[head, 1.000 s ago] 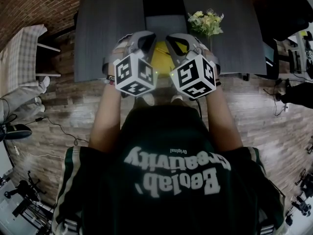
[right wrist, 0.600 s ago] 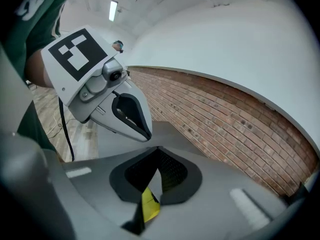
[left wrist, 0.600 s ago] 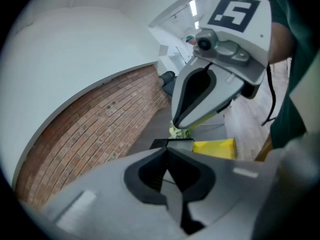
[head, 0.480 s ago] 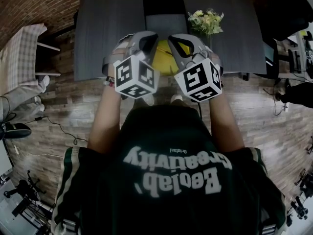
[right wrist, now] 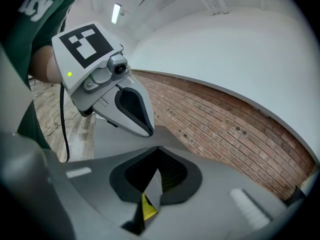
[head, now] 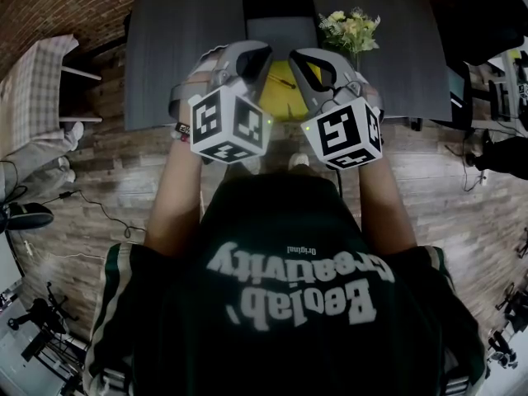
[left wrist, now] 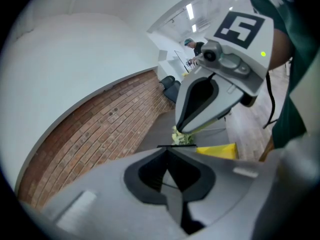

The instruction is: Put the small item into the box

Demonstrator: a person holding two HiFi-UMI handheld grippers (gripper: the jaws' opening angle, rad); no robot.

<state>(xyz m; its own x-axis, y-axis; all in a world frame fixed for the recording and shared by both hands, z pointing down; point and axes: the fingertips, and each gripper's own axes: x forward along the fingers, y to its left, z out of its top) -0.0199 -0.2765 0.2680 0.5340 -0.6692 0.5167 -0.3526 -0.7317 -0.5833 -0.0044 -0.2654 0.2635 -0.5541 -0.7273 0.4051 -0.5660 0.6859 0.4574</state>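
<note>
On the dark table (head: 177, 40) a flat yellow object (head: 285, 96) lies under the left gripper (head: 261, 57) and right gripper (head: 302, 58), both closed, empty

My head camera looks steeply down onto the left claw (head: 254, 56) and right claw (head: 307, 60). Each claw camera sits close behind its jaws, catching the opposite claw and brick wall (left wrist: 100, 129).

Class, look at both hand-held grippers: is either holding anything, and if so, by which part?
Nothing is held. The left hand-held gripper and right hand-held gripper both have jaws closed on nothing; the yellow item lies below them.
</note>
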